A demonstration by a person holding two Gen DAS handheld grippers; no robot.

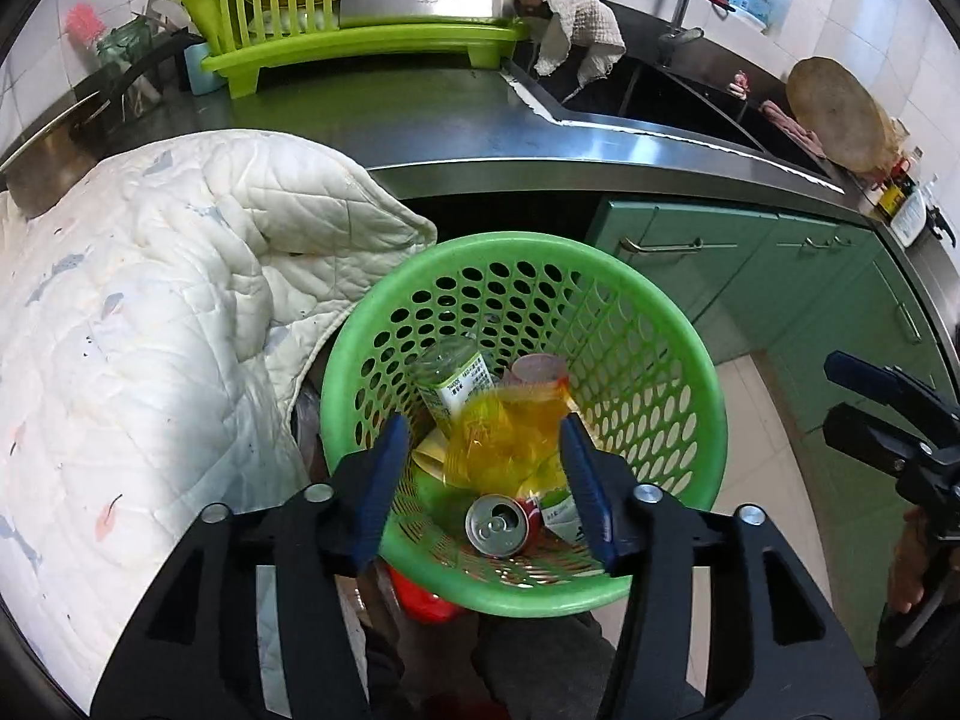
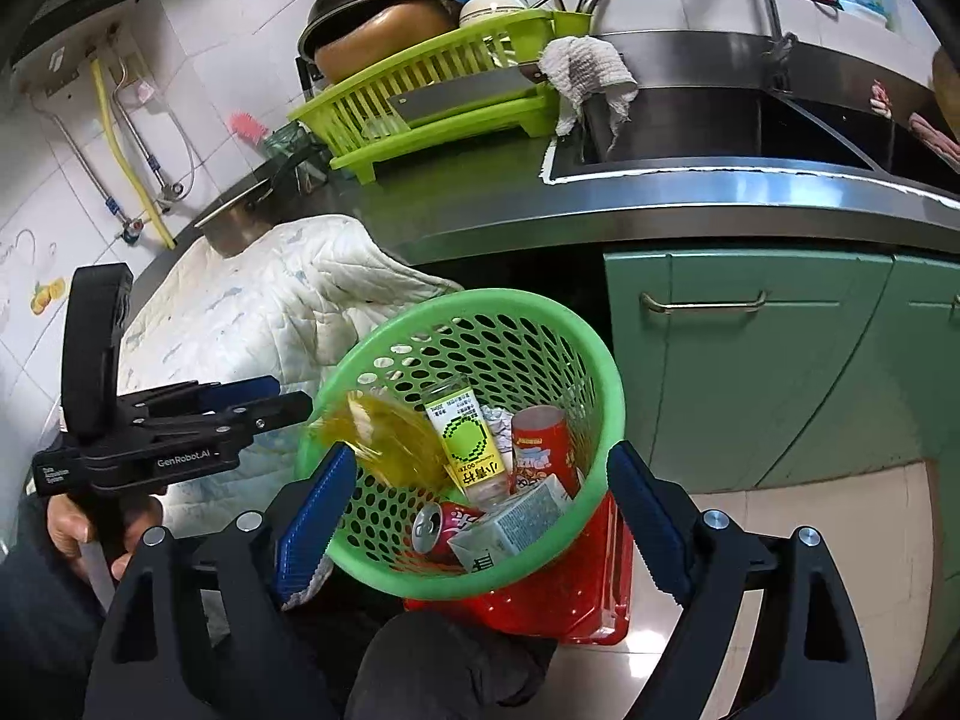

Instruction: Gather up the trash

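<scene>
The left tongs (image 1: pixel 486 468) hang over the green basket (image 1: pixel 672 354) with their blue pads apart, and nothing is pressed between them; a crumpled yellow wrapper (image 1: pixel 510 432) shows blurred in the gap below them, inside the basket's mouth and clear of both pads. From the right wrist view the same yellow wrapper (image 2: pixel 384 426) sits at the basket's near-left rim, just beyond the tip of the left tongs (image 2: pixel 282 402). The right tongs (image 2: pixel 480 504) stand wide open on either side of the basket (image 2: pixel 540 324), touching nothing. In the basket lie a clear bottle with a green-dotted label (image 2: pixel 465 438), a red drink can (image 2: pixel 441 525) on its side, a small carton (image 2: pixel 516 522) and a red paper cup (image 2: pixel 540 444). The basket rests on a red crate (image 2: pixel 564 606) on the floor, in front of green cupboard doors (image 2: pixel 750 360). A white quilted cloth (image 1: pixel 150 312) drapes over the edge of the steel tabletop (image 1: pixel 420 120), where a lime dish rack (image 1: pixel 360 18) stands beside the sink (image 1: pixel 660 96).
</scene>
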